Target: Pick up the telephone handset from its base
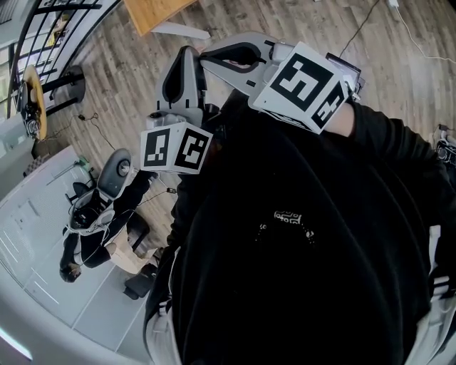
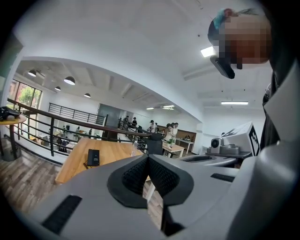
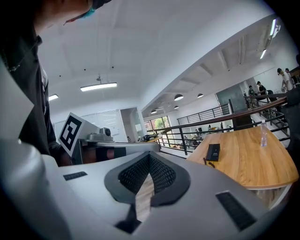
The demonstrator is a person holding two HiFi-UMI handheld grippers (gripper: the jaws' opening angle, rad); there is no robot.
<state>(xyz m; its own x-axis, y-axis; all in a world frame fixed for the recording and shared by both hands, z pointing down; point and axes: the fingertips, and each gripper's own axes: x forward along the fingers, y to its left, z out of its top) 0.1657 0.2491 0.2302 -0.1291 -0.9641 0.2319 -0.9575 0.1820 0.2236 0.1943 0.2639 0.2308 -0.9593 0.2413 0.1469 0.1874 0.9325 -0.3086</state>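
The black telephone [image 2: 93, 157] lies on a light wooden table [image 2: 112, 152], well ahead of both grippers; it shows again as the telephone [image 3: 213, 152] on the table [image 3: 248, 161] in the right gripper view. I cannot tell whether its handset sits on the base. My left gripper [image 2: 148, 157] is shut with nothing between its ribbed pads. My right gripper [image 3: 149, 155] is also shut and empty, tips touching. In the head view both are held up side by side before a black sweater, left gripper [image 1: 187, 57] and right gripper [image 1: 214, 53], pointing toward the table corner [image 1: 153, 13].
A dark metal railing [image 2: 56, 123] runs behind the table, with several people [image 2: 152, 125] standing far back. A clear bottle [image 3: 263, 136] stands on the table. Below me are plank floor [image 1: 114, 78], a black-and-white chair-like object [image 1: 96, 214] and a white surface [image 1: 43, 235].
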